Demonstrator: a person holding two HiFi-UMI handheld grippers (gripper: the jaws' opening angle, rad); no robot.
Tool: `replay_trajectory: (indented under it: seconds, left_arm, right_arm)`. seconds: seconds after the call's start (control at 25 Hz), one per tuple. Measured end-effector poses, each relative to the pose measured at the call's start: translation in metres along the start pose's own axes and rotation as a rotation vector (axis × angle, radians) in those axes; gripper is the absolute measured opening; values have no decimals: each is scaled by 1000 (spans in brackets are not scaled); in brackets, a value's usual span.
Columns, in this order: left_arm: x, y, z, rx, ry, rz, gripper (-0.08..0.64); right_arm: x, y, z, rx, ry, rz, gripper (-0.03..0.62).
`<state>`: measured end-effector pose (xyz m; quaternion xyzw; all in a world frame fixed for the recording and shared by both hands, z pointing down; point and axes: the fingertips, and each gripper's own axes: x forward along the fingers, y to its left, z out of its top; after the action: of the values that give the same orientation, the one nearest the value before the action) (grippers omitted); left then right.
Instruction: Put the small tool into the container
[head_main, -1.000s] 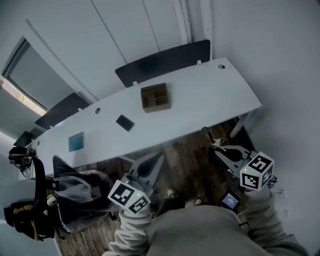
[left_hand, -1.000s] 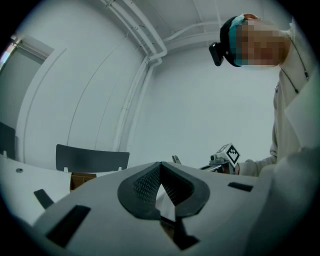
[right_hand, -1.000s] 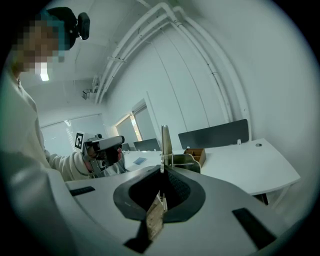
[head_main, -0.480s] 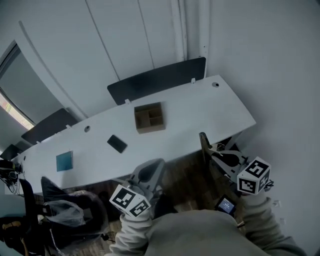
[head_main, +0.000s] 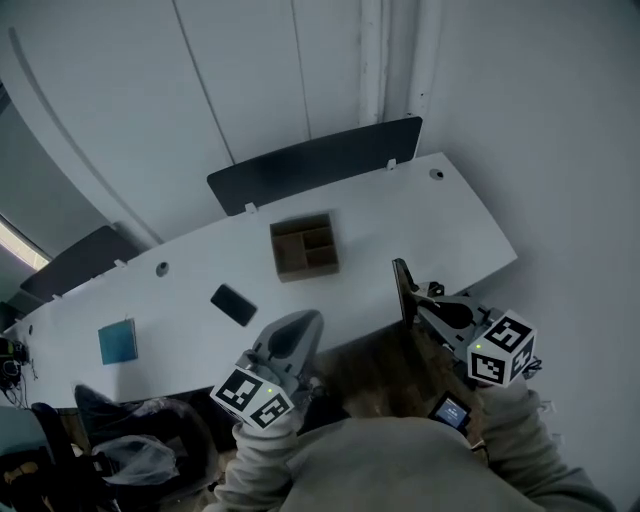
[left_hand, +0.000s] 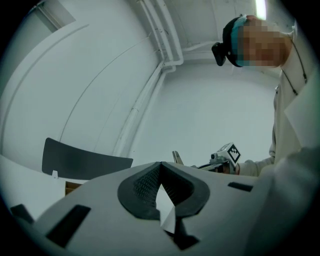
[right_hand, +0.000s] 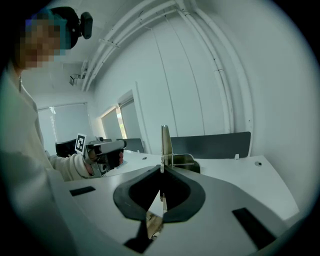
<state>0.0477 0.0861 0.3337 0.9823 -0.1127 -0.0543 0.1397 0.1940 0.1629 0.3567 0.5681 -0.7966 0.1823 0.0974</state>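
White desk (head_main: 430, 215) against pale wall (head_main: 250, 80); right claw (head_main: 414, 306) grips small tool (head_main: 401, 284), left claw (head_main: 304, 322) clenched empty.

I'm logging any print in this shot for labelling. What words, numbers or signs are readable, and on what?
No words or numbers can be read anywhere.
Left marker cube and right marker cube: black-and-white square patterns only, no letters.
Small lit screen by the right sleeve: too small to read.
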Motion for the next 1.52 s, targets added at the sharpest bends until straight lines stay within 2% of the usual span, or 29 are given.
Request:
replay_trajectory:
  seconds: [0.2, 0.4, 0.6, 0.8, 1.04, 1.36, 1.52]
  left_arm:
    - [9, 55, 35, -10, 0, -24, 3]
    - [13, 102, 52, -3, 28, -64, 3]
    - [7, 166, 56, -1, 62, -13, 3]
    - [11, 205, 60, 0, 79, -20, 3]
    - [26, 222, 67, 16, 86, -19, 3]
    - [47, 241, 78, 55, 96, 62, 3]
    - [59, 247, 83, 70, 90, 73, 3]
  right_arm:
    - [44, -3, 38, 3, 31, 3, 23]
    - [95, -11, 76, -31, 18, -10, 23]
    - [153, -18, 111, -69, 14, -9, 23]
    - [193, -25, 126, -63, 12, -4, 23]
    - [221, -33, 131, -57, 35, 30, 23]
    - [247, -54, 144, -64, 40, 109, 23]
    - [259, -59, 153, -79, 32, 147, 23]
